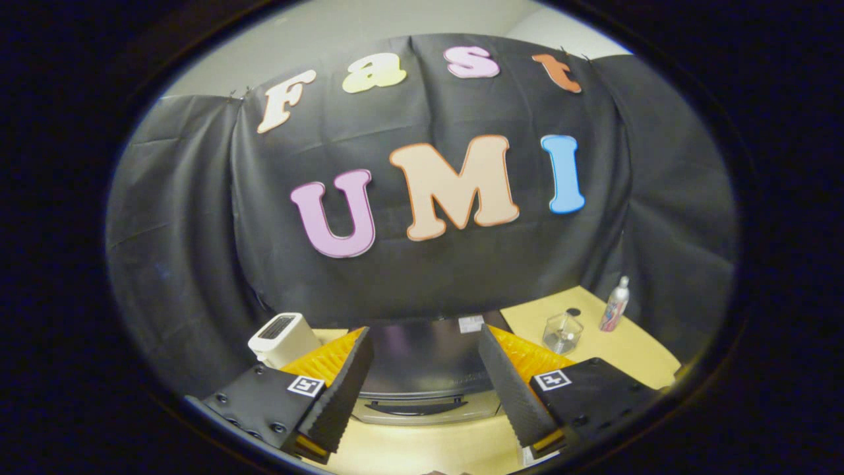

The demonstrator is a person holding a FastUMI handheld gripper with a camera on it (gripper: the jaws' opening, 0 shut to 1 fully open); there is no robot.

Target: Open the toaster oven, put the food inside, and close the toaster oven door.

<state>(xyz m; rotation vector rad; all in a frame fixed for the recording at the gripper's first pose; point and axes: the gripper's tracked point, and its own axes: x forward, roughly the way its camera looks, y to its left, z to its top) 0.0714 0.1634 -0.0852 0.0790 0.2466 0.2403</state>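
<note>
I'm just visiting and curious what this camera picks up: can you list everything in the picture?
toaster oven: one, dark top with a silvery front, between the fingers and just ahead of them, door shut with its handle at the front edge
small white appliance: one, white with a dark slotted top, beside the oven, beyond one finger
clear container: one, transparent, on the table on the oven's other side
bottle: one, white with a pinkish label, upright, next to the clear container
table: one, pale yellow-tan, under everything
black cloth wall: one, black, behind the table
gripper: one, fingers open, held above the oven, touching nothing
</note>
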